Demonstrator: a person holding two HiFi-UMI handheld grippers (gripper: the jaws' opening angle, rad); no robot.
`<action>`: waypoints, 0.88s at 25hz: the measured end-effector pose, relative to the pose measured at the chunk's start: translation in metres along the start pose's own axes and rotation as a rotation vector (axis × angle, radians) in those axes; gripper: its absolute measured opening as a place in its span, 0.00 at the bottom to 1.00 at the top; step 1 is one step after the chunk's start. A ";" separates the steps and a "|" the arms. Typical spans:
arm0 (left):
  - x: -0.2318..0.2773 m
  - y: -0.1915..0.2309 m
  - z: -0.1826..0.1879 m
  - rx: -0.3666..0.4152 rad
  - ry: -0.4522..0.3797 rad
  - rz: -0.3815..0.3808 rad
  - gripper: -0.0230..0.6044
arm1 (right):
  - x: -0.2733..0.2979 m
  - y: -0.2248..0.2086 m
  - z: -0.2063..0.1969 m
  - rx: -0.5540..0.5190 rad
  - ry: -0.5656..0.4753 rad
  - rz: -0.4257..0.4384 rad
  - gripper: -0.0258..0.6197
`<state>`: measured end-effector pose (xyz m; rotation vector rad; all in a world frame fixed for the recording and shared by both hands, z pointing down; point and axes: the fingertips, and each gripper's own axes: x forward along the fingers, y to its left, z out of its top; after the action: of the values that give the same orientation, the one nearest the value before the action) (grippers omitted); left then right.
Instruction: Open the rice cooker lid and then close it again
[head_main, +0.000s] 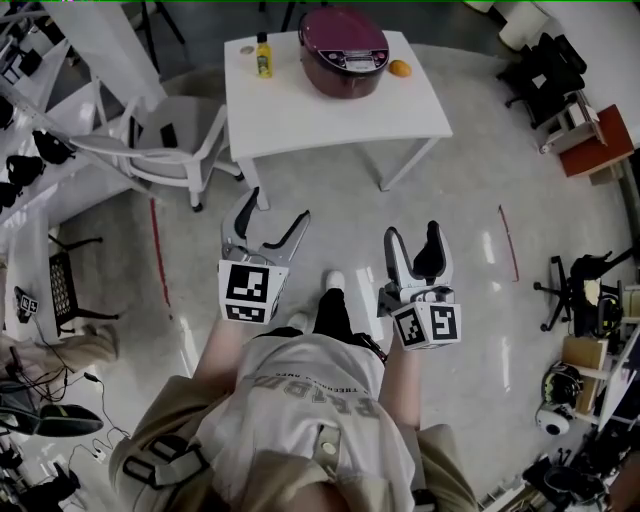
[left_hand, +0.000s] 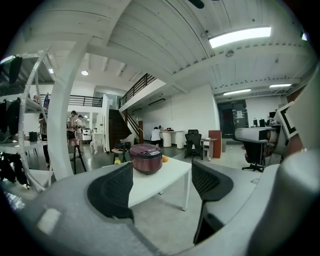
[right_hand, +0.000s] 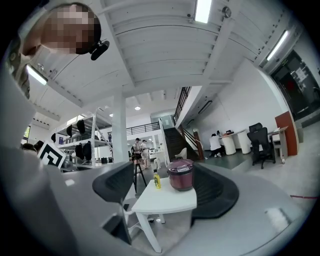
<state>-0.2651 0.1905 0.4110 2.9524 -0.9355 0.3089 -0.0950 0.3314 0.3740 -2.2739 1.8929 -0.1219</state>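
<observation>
A dark red rice cooker (head_main: 343, 48) with its lid down stands at the far side of a white table (head_main: 330, 115). It also shows in the left gripper view as the rice cooker (left_hand: 146, 158) and in the right gripper view as the rice cooker (right_hand: 180, 176). My left gripper (head_main: 271, 224) and right gripper (head_main: 415, 243) hang over the floor, well short of the table. Both are open with nothing between their fingers. Both point toward the table.
A yellow bottle (head_main: 263, 56) stands on the table's far left, an orange (head_main: 400, 68) to the right of the cooker. A white chair (head_main: 165, 145) sits left of the table. Racks, stands and gear line the room's edges. People stand far off.
</observation>
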 end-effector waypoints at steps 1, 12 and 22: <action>0.005 0.002 0.002 -0.001 -0.002 0.010 0.64 | 0.006 -0.004 0.002 -0.002 -0.004 0.008 0.57; 0.084 -0.006 0.033 0.010 -0.015 0.086 0.64 | 0.074 -0.071 0.022 -0.005 -0.003 0.089 0.57; 0.157 -0.023 0.043 0.010 -0.012 0.150 0.64 | 0.124 -0.130 0.030 -0.016 0.014 0.173 0.57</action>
<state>-0.1184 0.1160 0.4004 2.9015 -1.1628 0.3017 0.0587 0.2347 0.3623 -2.1116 2.0941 -0.1000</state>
